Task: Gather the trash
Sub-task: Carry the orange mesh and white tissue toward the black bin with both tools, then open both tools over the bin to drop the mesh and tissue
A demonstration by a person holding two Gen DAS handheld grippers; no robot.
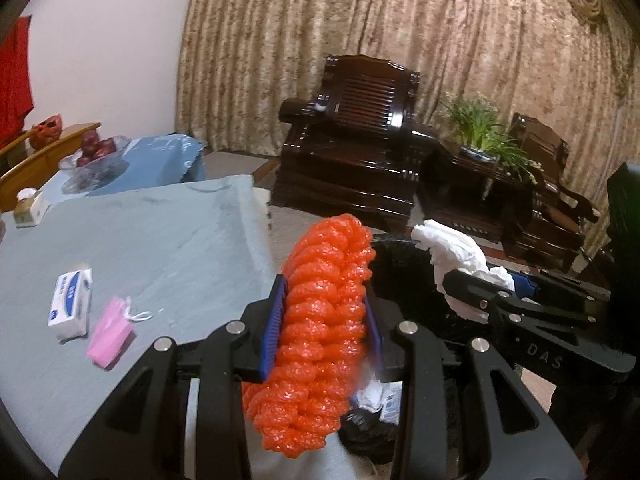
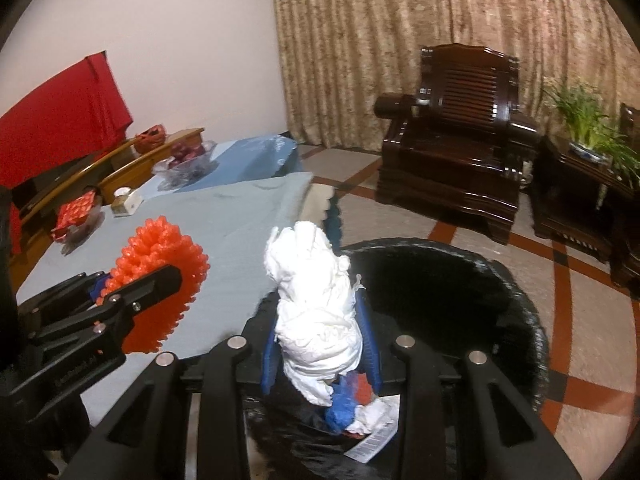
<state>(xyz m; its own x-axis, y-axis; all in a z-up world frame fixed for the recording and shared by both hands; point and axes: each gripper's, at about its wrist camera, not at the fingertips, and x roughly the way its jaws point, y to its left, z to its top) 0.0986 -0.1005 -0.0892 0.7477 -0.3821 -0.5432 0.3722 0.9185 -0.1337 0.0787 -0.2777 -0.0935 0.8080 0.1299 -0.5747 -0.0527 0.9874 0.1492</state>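
Black-lined trash bin (image 2: pixel 460 280) sits near the cloth-covered surface (image 1: pixel 152 240), scraps already inside. Left tool (image 1: pixel 326 320) is clamped on orange foam fruit netting (image 1: pixel 320 328); right tool (image 2: pixel 320 344) grips a crumpled white tissue wad (image 2: pixel 316 304) over the bin's near rim. Far left lie a tissue pack (image 1: pixel 70 304) and a pink sponge (image 1: pixel 110 334).

The letters "DAS" stand on the right gripper's (image 1: pixel 476 300) black arm; other print is too blurred to read.
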